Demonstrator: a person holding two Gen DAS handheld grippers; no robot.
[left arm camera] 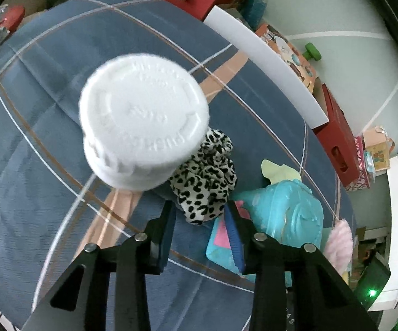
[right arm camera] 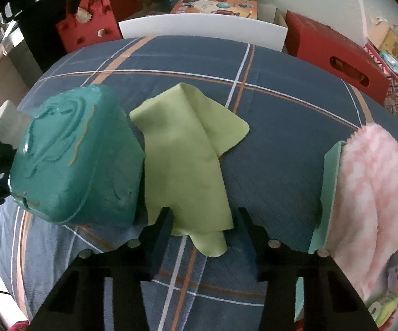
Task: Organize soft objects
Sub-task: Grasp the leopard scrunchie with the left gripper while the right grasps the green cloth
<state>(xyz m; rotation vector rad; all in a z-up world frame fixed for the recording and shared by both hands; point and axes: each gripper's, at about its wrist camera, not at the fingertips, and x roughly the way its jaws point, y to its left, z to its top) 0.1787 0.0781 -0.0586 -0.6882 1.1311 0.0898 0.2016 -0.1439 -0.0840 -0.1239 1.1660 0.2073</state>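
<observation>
Scrunchie: we see a black-and-white leopard-print fabric scrunchie (left arm camera: 204, 176) on the blue plaid bedcover (left arm camera: 47, 138), just beyond the left gripper (left arm camera: 200, 215); its near end lies between the blue-padded fingers (left arm camera: 168, 229).
Left jaws: partly apart; we cannot tell whether the pads press the fabric.
Cloth: a lime-green soft cloth (right arm camera: 188, 160) lies crumpled on the same bedcover (right arm camera: 281, 138), its near tail between the fingers of the right gripper (right arm camera: 204, 220).
Right jaws: apart, with clear gaps to the cloth on both sides.
Beside the cloth: a teal plastic lidded box (right arm camera: 72, 154) touches its left edge; a pink fluffy item (right arm camera: 372, 182) sits well to its right.
Hidden: a white ribbed screw cap (left arm camera: 144, 118), blurred and close to the left lens, covers part of the scrunchie; its embossed lettering is unreadable.
Cut off: the pink item runs out of frame.
Pose: both grippers point steeply down at the bedcover.
</observation>
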